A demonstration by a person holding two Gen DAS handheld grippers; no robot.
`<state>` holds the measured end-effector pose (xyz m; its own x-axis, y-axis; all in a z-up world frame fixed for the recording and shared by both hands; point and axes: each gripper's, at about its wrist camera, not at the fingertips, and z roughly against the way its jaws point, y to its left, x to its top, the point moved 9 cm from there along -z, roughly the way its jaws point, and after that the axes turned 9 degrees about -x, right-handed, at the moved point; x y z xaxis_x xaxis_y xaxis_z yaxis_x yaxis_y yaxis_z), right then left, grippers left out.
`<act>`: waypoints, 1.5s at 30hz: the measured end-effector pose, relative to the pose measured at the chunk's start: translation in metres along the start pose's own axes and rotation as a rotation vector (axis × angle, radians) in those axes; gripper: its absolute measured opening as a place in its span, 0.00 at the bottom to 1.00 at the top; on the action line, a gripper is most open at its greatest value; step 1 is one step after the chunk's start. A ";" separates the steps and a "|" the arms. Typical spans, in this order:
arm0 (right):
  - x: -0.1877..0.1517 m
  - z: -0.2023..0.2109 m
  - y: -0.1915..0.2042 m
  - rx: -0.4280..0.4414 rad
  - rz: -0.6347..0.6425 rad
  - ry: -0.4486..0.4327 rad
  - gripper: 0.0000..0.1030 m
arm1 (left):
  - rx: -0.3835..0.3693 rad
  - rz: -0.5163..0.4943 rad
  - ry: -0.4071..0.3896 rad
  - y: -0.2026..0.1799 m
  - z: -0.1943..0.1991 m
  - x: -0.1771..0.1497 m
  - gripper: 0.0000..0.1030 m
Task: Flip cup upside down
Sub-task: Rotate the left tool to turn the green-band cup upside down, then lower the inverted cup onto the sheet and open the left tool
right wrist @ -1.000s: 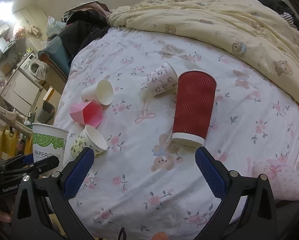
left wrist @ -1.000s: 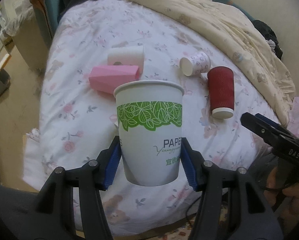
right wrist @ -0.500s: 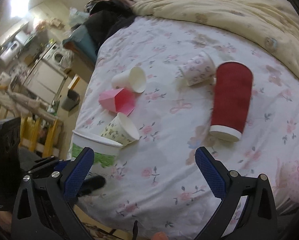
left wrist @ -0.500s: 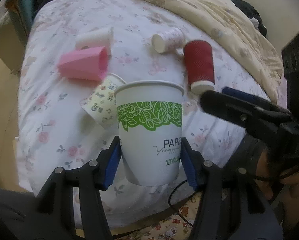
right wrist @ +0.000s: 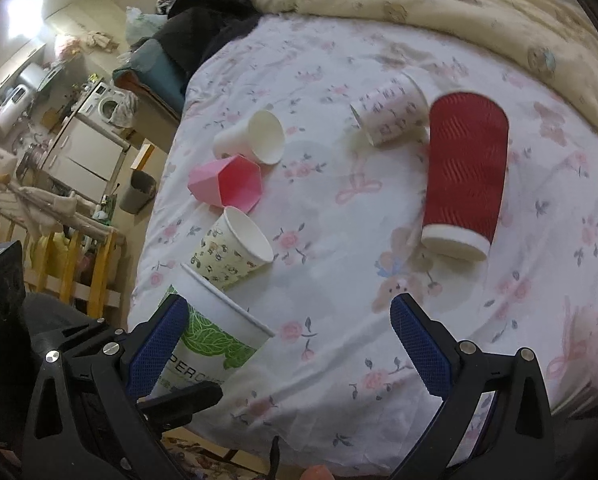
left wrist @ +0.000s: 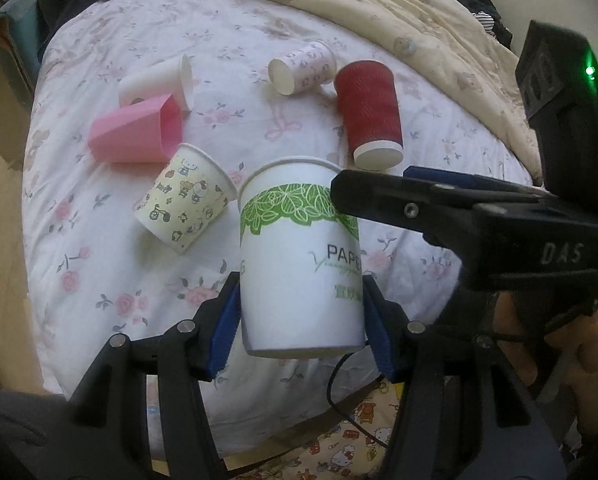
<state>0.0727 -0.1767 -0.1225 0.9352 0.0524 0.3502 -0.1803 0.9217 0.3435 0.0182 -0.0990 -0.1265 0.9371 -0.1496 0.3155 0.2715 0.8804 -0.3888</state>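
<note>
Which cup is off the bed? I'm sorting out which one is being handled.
The white cup with the green leaf band, gripped in the left tongs. The other cups lie on their sides on the bed.

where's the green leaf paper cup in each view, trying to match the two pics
Left wrist: the green leaf paper cup sits at lower centre, clamped between the left gripper fingers.
Right wrist: the same cup is at lower left, partly behind a blue finger pad.
Shared landmark: the red ribbed cup lying on the bed.
</note>
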 end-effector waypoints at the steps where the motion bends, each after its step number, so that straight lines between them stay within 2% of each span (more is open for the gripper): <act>1: -0.001 -0.001 -0.001 -0.003 -0.004 0.004 1.00 | 0.002 0.001 -0.004 0.000 0.001 0.001 0.51; 15: -0.017 -0.023 -0.020 -0.041 -0.067 0.124 1.00 | 0.019 0.011 -0.067 0.006 0.014 0.011 0.50; 19: -0.009 -0.012 -0.028 -0.045 -0.103 0.072 1.00 | 0.053 0.036 -0.077 0.016 0.013 0.018 0.50; 23: 0.008 0.013 -0.059 -0.077 -0.215 -0.034 1.00 | 0.120 0.041 -0.081 0.023 0.003 0.030 0.50; 25: 0.011 0.020 -0.070 -0.074 -0.256 -0.054 1.00 | 0.143 0.058 -0.069 0.023 -0.011 0.033 0.50; 29: 0.008 0.026 -0.082 -0.031 -0.324 -0.052 1.00 | 0.176 0.099 -0.034 0.024 -0.043 0.033 0.50; 32: 0.008 0.029 -0.085 -0.008 -0.336 -0.053 1.00 | 0.240 0.092 -0.045 0.028 -0.055 0.038 0.50; 36: 0.008 0.030 -0.083 0.021 -0.345 -0.047 1.00 | 0.282 0.126 -0.075 0.040 -0.063 0.047 0.50; 41: 0.005 0.030 -0.079 0.036 -0.339 -0.032 1.00 | 0.297 0.133 -0.097 0.043 -0.070 0.053 0.50; 45: 0.005 0.029 -0.078 0.036 -0.336 -0.029 1.00 | 0.299 0.128 -0.086 0.043 -0.075 0.051 0.52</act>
<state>0.0826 -0.2599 -0.1220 0.9351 -0.2637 0.2366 0.1258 0.8714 0.4742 0.0937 -0.1025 -0.1922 0.9340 -0.0015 0.3573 0.0639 0.9846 -0.1628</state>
